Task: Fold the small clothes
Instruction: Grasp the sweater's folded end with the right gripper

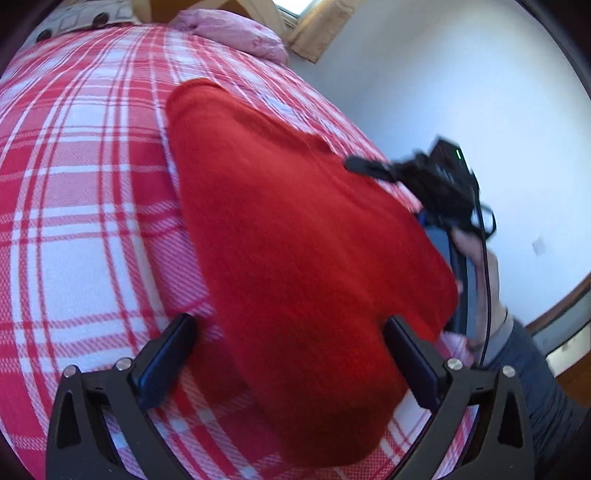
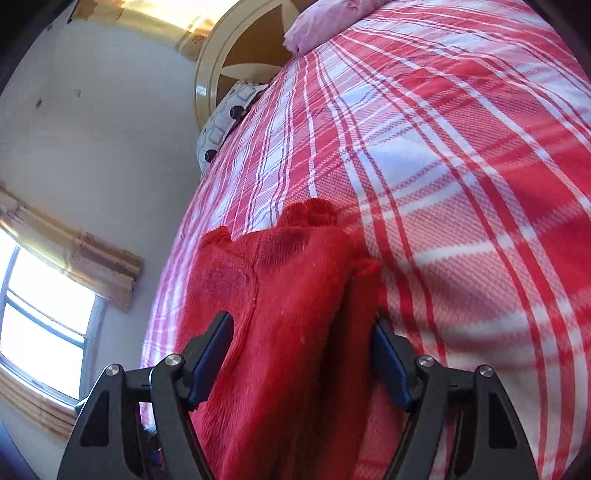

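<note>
A small red knit garment [image 1: 295, 236] lies on a red and white plaid bedspread [image 1: 74, 166]. My left gripper [image 1: 291, 332] is open, its fingers set wide on either side of the garment's near end. My right gripper shows in the left wrist view [image 1: 436, 184] at the garment's far right edge, blurred. In the right wrist view the right gripper [image 2: 303, 339] is open, with a bunched part of the red garment [image 2: 280, 295] lying between its fingers, its scalloped hem at the far end.
A pink pillow [image 1: 236, 33] and a patterned pillow [image 2: 225, 122] lie at the head of the bed by a wooden headboard [image 2: 236, 48]. A white wall [image 1: 461, 92] runs beside the bed. A window [image 2: 37, 317] is at the left.
</note>
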`<move>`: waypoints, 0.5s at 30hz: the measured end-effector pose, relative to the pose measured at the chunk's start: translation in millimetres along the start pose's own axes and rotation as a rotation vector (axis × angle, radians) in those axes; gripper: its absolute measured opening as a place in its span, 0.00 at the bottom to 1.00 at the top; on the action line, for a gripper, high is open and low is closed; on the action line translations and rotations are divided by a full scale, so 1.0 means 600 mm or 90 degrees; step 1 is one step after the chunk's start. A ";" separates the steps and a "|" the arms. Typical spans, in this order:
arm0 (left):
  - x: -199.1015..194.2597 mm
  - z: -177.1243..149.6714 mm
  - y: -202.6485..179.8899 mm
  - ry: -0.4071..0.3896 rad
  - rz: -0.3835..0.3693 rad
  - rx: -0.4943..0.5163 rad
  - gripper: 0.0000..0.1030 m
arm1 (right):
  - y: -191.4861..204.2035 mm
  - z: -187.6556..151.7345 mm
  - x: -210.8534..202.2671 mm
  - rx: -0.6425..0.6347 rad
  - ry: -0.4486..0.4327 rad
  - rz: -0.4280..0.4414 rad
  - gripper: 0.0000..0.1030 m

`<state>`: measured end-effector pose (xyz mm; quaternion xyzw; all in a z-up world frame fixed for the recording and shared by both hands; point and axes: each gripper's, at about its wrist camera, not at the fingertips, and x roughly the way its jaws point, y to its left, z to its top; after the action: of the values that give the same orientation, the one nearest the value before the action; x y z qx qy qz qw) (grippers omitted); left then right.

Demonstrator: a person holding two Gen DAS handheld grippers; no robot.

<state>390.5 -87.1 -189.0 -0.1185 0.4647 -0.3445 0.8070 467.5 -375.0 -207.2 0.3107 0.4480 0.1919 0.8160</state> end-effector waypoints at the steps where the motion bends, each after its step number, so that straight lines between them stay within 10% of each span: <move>1: 0.007 0.002 -0.007 0.005 0.017 0.012 1.00 | 0.003 0.004 0.003 -0.006 -0.003 -0.006 0.67; 5: 0.003 0.003 -0.002 -0.009 0.006 0.002 0.96 | -0.012 0.016 0.020 0.004 0.011 -0.017 0.29; 8: -0.010 0.003 0.006 -0.035 -0.011 -0.010 0.70 | -0.011 0.020 0.018 0.001 0.004 -0.005 0.22; 9: -0.017 0.002 0.008 -0.036 -0.051 -0.018 0.48 | -0.003 0.017 0.014 -0.013 -0.004 -0.006 0.22; 15: -0.058 -0.021 0.012 -0.064 -0.058 -0.056 0.39 | 0.051 0.010 -0.014 -0.049 -0.048 0.017 0.20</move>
<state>371.7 -57.3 -176.1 -0.1920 0.4324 -0.3534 0.8070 467.0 -359.4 -179.0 0.2923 0.4048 0.2078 0.8411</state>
